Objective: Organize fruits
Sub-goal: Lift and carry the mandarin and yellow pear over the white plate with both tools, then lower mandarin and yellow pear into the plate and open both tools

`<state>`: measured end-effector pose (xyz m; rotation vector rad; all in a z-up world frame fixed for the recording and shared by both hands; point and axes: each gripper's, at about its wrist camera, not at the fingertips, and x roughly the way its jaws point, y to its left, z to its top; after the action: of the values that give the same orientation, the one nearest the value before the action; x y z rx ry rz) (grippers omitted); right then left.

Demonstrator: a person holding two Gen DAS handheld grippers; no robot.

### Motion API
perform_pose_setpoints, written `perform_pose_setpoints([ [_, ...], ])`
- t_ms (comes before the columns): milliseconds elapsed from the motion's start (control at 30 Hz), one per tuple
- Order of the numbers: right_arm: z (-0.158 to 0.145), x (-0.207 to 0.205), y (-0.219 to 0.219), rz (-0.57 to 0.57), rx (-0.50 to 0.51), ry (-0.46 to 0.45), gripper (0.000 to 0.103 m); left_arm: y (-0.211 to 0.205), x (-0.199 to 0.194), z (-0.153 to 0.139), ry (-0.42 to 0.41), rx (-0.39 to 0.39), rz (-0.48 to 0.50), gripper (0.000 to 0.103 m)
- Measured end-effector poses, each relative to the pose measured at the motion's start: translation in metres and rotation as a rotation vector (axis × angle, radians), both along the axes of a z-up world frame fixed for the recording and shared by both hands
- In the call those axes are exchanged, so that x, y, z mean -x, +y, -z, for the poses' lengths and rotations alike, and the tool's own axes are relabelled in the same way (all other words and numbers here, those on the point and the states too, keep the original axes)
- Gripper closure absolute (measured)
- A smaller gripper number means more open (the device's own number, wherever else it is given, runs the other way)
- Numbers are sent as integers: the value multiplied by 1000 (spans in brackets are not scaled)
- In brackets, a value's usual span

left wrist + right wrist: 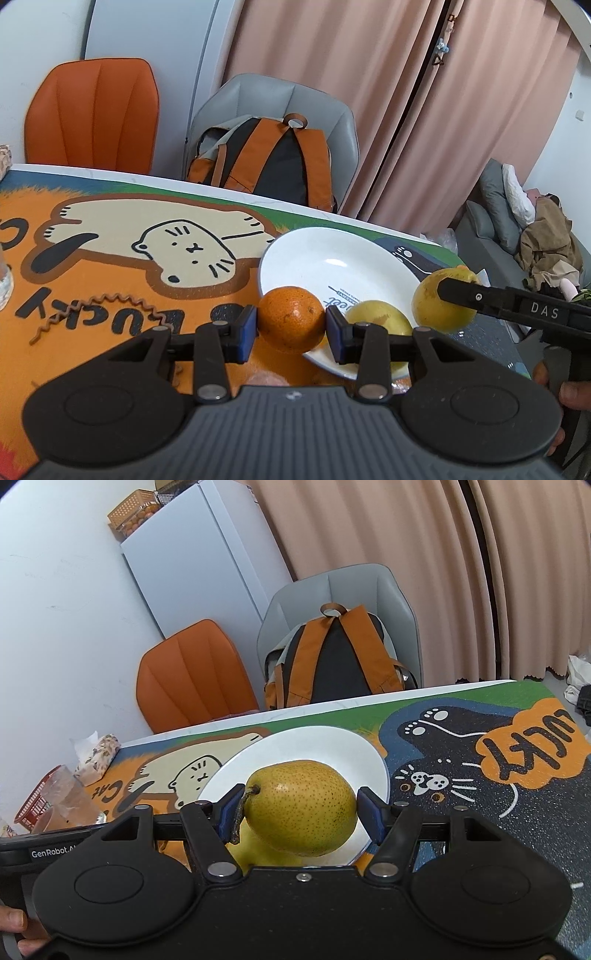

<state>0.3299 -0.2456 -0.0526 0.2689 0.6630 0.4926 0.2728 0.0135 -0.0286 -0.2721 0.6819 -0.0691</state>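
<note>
Left gripper (291, 329): clenched on the orange (290, 318), one blue pad (248, 332) on each side at the widest part, so the round fruit cannot roll out.
Orange: sits between the fingers of the left gripper, at the near rim of the white plate (314, 254) and seemingly lifted off it; I judge it is being carried in to join the fruit there.
Right gripper (295, 814): grasping the pear (300, 806) end to end, the stem (242, 806) lying against its left pad (229, 812), the blossom end at the other pad; the long axis across the jaws keeps it from twisting.
Pear: held just ahead of the right gripper, over the near half of the plate, not resting on it.
Yellow fruit (376, 317): already lies on the plate, just beyond the left gripper's right finger and below the pear.
Plate: directly ahead of both grippers on the cat-print mat (480, 775) covering the counter; it serves as the collecting spot.
Step, as a judgement: both fruits are poised for setting down; room is tight near the rim, so one could nudge the other.
</note>
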Motion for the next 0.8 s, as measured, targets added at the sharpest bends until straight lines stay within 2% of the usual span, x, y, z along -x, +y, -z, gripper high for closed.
perform_pose_setpoints([
  [400, 22, -23, 5, -18, 15, 73, 42, -5, -38, 5, 13, -18, 30, 65],
  [800, 21, -24, 5, -35, 13, 84, 41, -11, -74, 16, 32, -19, 59, 65],
])
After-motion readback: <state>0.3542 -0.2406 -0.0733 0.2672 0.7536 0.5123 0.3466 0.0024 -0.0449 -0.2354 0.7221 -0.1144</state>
